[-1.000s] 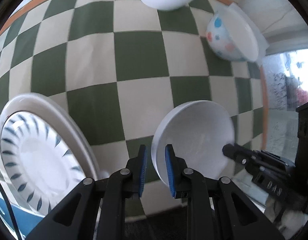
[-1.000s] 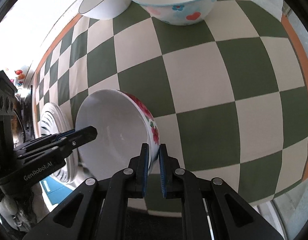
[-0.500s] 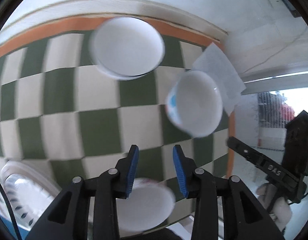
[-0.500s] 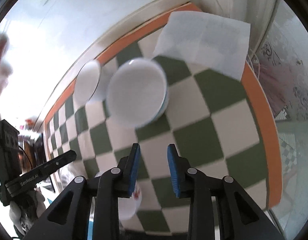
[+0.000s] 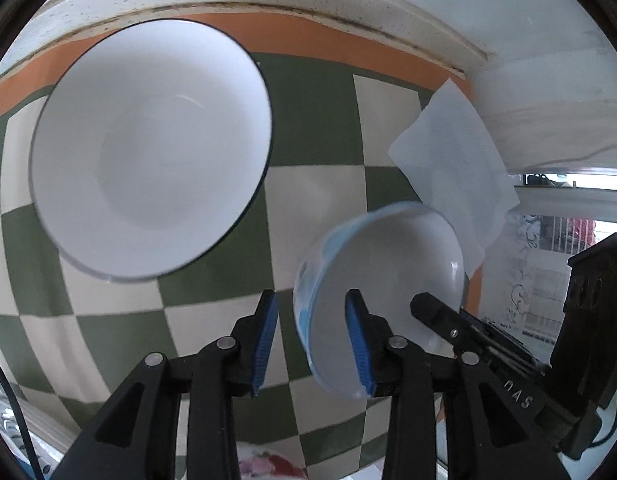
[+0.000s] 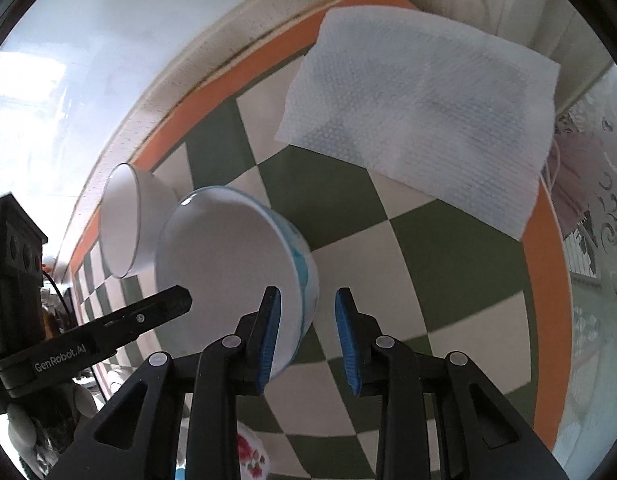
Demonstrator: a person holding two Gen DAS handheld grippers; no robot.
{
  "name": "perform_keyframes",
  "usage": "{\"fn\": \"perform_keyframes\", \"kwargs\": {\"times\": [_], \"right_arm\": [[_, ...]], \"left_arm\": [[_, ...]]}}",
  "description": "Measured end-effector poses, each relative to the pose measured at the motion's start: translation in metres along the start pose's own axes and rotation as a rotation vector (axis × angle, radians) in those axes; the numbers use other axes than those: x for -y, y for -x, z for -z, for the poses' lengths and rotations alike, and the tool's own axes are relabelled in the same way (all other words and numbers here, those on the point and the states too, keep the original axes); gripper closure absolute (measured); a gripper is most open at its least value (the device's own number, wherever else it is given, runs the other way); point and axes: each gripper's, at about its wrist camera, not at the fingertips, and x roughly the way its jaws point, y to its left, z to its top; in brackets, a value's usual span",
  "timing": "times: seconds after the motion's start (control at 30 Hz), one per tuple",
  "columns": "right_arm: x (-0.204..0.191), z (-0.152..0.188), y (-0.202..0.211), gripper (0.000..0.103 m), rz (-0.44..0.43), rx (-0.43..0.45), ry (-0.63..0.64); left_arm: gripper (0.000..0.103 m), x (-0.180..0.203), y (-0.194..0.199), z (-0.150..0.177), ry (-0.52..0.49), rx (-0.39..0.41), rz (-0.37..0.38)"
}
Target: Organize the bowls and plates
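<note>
I hold both grippers over the blue bowl [image 5: 382, 276] near the table's far right corner. Left gripper [image 5: 311, 338] and right gripper [image 6: 308, 330] have just opened part-way, empty, straddling opposite rims. Next: close both, lift level.

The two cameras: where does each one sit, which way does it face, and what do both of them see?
Left wrist: sits on the left gripper, looks steeply down at the checked tablecloth, the white bowl and the blue-rimmed bowl; its open blue pads show, and the right gripper at right.
Right wrist: sits on the right gripper, faces down at the same cloth; its open pads show, and the left gripper at left.
Shared: both bowls, the paper towel, each other's gripper.
</note>
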Motion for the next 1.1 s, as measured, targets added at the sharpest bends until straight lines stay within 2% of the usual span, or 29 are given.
{"fn": "perform_keyframes", "kwargs": {"times": [0.03, 0.13, 0.2, 0.27, 0.37, 0.5, 0.73, 0.9, 1.1], "right_arm": [[0.000, -0.002, -0.003, 0.072, 0.003, -0.001, 0.000], [0.000, -0.006, -0.009, 0.073, 0.017, 0.007, 0.005], [-0.002, -0.007, -0.009, 0.086, 0.027, 0.023, 0.012], [-0.005, -0.006, -0.009, 0.092, 0.020, 0.029, 0.020], [-0.009, -0.007, -0.009, 0.093, 0.046, 0.039, 0.040], [-0.013, -0.003, -0.007, 0.093, 0.038, 0.039, 0.049], [-0.025, 0.012, 0.011, 0.093, 0.024, 0.048, 0.068], [-0.039, 0.037, 0.032, 0.093, 0.017, 0.062, 0.095], [-0.059, 0.078, 0.056, 0.093, 0.002, 0.063, 0.139]], "left_arm": [[0.072, 0.001, -0.001, -0.001, -0.008, 0.005, -0.001], [0.083, 0.006, -0.003, 0.000, -0.030, 0.016, -0.018], [0.085, 0.006, -0.003, 0.000, -0.038, 0.024, -0.032], [0.087, 0.007, -0.003, 0.001, -0.041, 0.030, -0.040], [0.087, 0.008, -0.001, 0.004, -0.049, 0.038, -0.058], [0.087, 0.011, 0.007, 0.009, -0.076, 0.062, -0.087], [0.087, 0.015, 0.028, 0.028, -0.084, 0.102, -0.081], [0.087, 0.012, 0.051, 0.054, -0.118, 0.137, -0.113], [0.087, -0.001, 0.082, 0.092, -0.130, 0.171, -0.112]]}}
